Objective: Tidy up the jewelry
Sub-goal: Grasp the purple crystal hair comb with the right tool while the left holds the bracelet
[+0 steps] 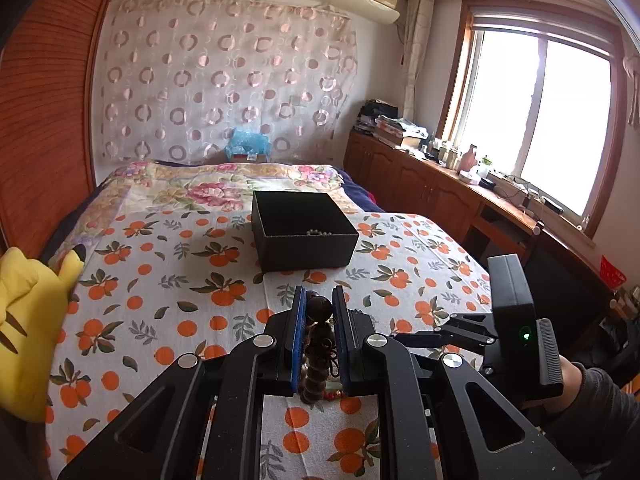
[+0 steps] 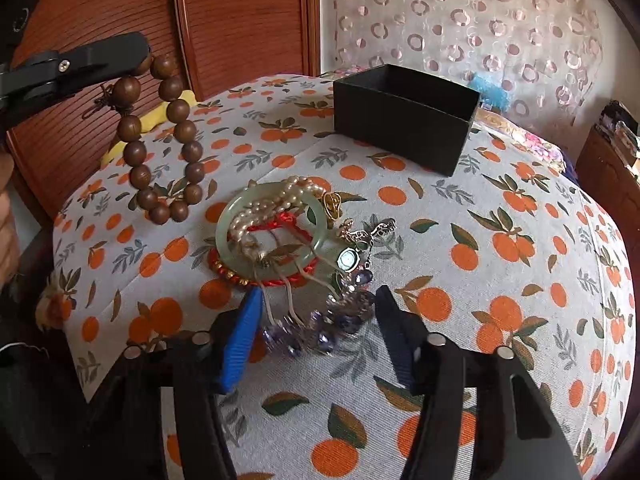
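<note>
While the left gripper [image 1: 319, 308] is clamping the wooden bead bracelet [image 2: 162, 140], dangling it clear of the bedspread for transfer, the black box [image 1: 304, 230] is waiting ahead; the right gripper [image 2: 316, 320] is hovering spread over the jewelry pile [image 2: 288, 240].

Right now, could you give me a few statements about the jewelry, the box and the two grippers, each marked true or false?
1. The left gripper is shut on the wooden bead bracelet. True.
2. The right gripper holds the jade bangle. False: it is open, and the bangle lies on the orange-print cloth.
3. The black box has a lid on. False: it is open-topped.
4. A pearl strand lies across the jade bangle. True.
5. The bracelet hangs above the cloth, outside the box. True.
</note>
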Demonstrator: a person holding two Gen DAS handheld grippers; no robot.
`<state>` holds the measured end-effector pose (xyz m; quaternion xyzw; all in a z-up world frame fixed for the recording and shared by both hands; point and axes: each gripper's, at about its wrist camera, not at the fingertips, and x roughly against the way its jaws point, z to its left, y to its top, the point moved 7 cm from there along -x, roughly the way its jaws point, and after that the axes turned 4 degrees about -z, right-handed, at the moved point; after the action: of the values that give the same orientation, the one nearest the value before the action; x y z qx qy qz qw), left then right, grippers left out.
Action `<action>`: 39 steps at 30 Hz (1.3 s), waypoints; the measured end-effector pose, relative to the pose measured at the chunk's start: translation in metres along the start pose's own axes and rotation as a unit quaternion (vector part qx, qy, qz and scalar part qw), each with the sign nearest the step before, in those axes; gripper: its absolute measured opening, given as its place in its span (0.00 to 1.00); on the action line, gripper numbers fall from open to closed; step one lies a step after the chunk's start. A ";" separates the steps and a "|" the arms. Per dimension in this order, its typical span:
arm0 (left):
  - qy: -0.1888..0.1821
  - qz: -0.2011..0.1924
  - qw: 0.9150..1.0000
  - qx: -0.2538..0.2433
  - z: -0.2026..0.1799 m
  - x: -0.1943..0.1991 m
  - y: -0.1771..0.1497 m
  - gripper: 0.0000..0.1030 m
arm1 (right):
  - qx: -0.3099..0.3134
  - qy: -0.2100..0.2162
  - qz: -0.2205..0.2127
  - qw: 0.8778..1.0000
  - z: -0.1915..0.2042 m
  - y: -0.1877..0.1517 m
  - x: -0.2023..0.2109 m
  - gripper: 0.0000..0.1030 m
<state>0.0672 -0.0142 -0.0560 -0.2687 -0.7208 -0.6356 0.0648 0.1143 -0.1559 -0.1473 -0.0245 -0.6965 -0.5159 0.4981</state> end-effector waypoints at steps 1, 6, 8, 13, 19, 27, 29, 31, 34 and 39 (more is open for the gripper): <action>0.000 0.000 1.000 0.000 0.000 0.000 0.000 0.12 | -0.002 -0.001 -0.002 1.000 -0.001 -0.001 0.002 0.57; -0.001 0.002 1.000 0.000 0.000 -0.001 -0.002 0.12 | -0.009 -0.001 -0.012 1.000 -0.008 -0.005 0.014 0.57; -0.001 0.003 1.000 -0.002 -0.001 -0.003 -0.002 0.12 | -0.009 -0.004 -0.015 1.000 -0.010 -0.006 0.019 0.57; -0.001 0.004 1.000 -0.003 -0.002 -0.005 -0.003 0.12 | -0.010 -0.005 -0.016 1.000 -0.015 -0.009 0.029 0.57; -0.002 0.011 1.000 -0.002 -0.003 -0.008 -0.007 0.12 | 0.003 -0.001 0.001 1.000 -0.012 -0.011 0.025 0.57; -0.002 0.022 1.000 0.001 0.000 -0.016 -0.012 0.12 | -0.019 0.012 -0.042 0.999 -0.012 0.004 0.036 0.57; -0.002 0.022 1.000 0.001 0.000 -0.017 -0.013 0.12 | -0.022 0.011 -0.051 0.998 -0.012 0.011 0.037 0.57; -0.002 0.023 1.000 0.000 0.000 -0.018 -0.013 0.12 | -0.023 0.009 -0.055 0.998 -0.013 0.017 0.036 0.57; -0.003 0.025 1.000 0.001 0.001 -0.019 -0.015 0.12 | -0.026 0.009 -0.060 0.998 -0.014 0.022 0.036 0.57; -0.006 0.036 0.999 0.000 0.000 -0.026 -0.020 0.12 | -0.013 -0.006 -0.035 0.999 -0.018 0.014 0.031 0.57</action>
<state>0.0800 -0.0234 -0.0848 -0.2984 -0.7107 -0.6316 0.0834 0.1181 -0.1780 -0.1159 -0.0104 -0.6930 -0.5420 0.4753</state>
